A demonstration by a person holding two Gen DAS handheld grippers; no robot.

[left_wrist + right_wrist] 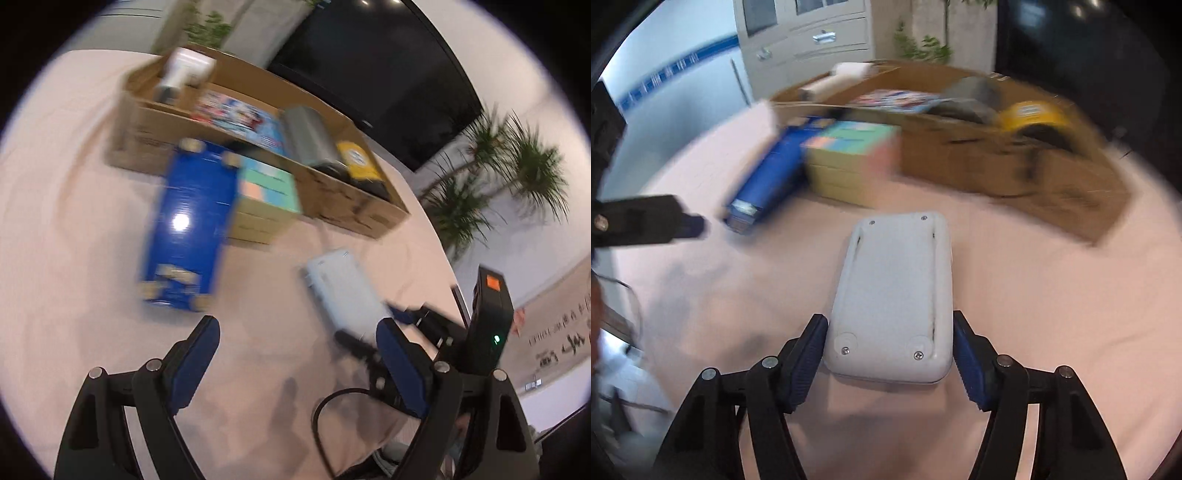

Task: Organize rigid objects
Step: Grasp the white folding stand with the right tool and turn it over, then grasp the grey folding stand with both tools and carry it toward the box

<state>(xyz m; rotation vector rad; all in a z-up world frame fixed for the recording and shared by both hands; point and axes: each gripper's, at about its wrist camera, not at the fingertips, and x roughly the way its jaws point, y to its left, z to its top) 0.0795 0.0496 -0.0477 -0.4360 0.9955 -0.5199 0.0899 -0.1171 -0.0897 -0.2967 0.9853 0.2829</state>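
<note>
My right gripper (890, 350) is shut on a pale grey flat device (897, 295), back side up with screws showing, held above the pink table; it also shows in the left wrist view (343, 295). My left gripper (295, 354) is open and empty over the table. A long blue box (188, 225) lies flat beside a stack of pastel boxes (266, 195), both in front of a long cardboard box (354, 199). The same blue box (768, 177), the pastel stack (853, 158) and the cardboard box (1015, 166) show in the right wrist view.
The cardboard box holds a white cylinder (184, 70), a colourful flat pack (236, 110), a grey cylinder (310, 133) and a yellow item (358, 158). The table's edge (439, 236) curves at the right. A dark screen (369, 70) and plants (517, 162) stand behind.
</note>
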